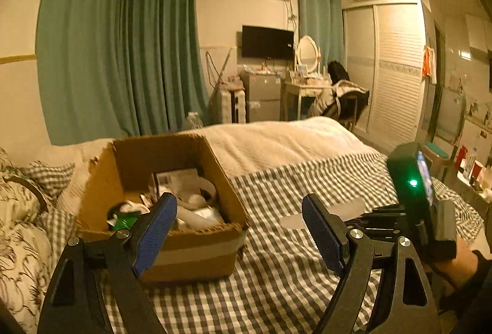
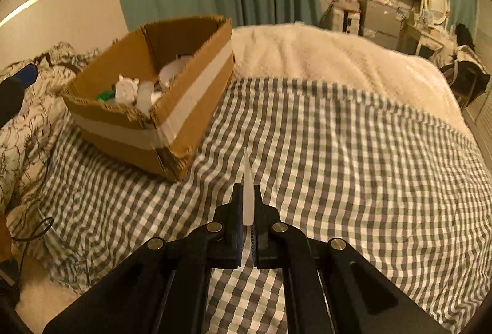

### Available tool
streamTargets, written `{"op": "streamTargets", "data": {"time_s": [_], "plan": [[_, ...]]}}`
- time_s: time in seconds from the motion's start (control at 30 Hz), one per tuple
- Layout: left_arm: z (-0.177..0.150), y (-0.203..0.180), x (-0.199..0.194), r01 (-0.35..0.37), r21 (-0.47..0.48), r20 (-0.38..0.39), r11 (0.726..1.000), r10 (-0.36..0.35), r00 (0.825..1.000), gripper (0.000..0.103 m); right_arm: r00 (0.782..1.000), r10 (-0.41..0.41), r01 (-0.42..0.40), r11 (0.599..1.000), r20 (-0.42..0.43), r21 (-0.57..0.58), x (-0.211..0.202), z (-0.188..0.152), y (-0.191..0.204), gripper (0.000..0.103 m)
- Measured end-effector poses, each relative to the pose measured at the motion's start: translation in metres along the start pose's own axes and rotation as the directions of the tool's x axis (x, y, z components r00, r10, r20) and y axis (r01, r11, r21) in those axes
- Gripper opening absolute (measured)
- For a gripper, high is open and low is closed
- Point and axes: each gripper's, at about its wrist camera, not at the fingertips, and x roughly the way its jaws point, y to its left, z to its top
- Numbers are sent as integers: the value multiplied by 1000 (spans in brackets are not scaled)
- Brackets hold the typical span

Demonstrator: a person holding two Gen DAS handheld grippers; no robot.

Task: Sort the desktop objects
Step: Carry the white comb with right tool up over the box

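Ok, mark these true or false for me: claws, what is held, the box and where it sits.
1. The right claw is shut on a thin white strip. True.
2. The left claw is clamped on the cardboard box. False: its jaws stand wide open and hold nothing.
3. The cardboard box is empty. False: white items and something green lie inside.
4. The box sits on the checked bedspread. True.
5. The white strip is already in the box. False: it is held above the bedspread, apart from the box.

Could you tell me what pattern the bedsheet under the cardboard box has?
Grey-and-white gingham check, clearest in the right wrist view.
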Motion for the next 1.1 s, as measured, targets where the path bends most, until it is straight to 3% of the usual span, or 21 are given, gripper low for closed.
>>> {"op": "streamTargets", "data": {"time_s": [0.3,0.67,0.93,1.1], "plan": [[15,17,-16,-52,-7,69,999,53,996,86,989,-16,15,1000,150,7,-39,11,10,3],[29,53,-35,-137,-61,135,989,145,980,86,955,56,-51,998,292,-27,-81,45,39,3],[31,85,-28,-193,-107,136,975,207,969,86,930,136,-119,990,341,-70,-77,73,70,3],[28,100,-6,-202,-129,104,971,216,971,86,922,171,-142,984,348,-108,-60,92,90,3]]}}
